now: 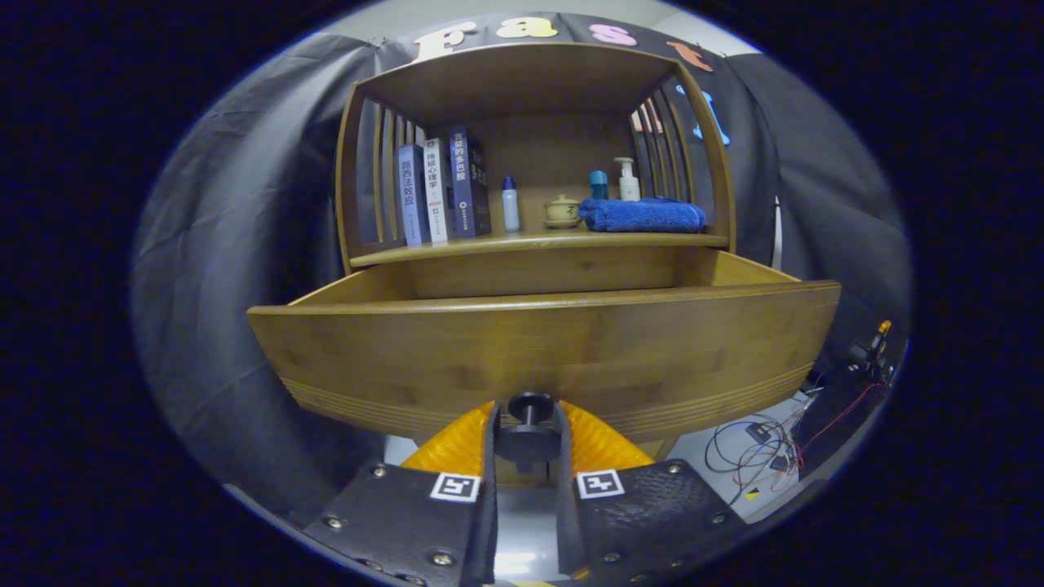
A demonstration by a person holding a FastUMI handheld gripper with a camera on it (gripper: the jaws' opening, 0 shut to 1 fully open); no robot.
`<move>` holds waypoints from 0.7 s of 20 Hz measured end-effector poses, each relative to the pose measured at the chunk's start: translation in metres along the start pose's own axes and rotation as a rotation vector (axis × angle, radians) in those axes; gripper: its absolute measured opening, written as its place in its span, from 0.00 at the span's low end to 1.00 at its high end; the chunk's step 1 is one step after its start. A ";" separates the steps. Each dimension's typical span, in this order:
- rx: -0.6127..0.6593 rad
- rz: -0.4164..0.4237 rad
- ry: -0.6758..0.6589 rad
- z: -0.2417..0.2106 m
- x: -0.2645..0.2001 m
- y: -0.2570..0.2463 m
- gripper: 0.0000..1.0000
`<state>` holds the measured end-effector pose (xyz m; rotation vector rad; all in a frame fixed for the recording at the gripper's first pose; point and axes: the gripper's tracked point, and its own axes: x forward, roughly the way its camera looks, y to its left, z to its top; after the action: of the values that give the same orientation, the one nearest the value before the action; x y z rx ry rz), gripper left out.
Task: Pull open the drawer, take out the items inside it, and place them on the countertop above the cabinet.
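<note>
Clearly the drawer (545,342) stands pulled out from the cabinet (534,163), its dark knob (528,424) squeezed between both fingers of the gripper (527,432). Above it, the countertop (538,240) carries three books (444,191), a small bottle (510,204) and a folded blue towel (643,215).

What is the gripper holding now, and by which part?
The gripper holds the drawer by its knob; both fingers press on the knob's sides.
</note>
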<state>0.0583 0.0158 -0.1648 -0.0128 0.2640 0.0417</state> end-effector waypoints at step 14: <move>-0.137 0.115 -0.124 0.150 -0.053 0.053 0.97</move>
<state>0.0443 0.0697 -0.0066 -0.1314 0.1368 0.1741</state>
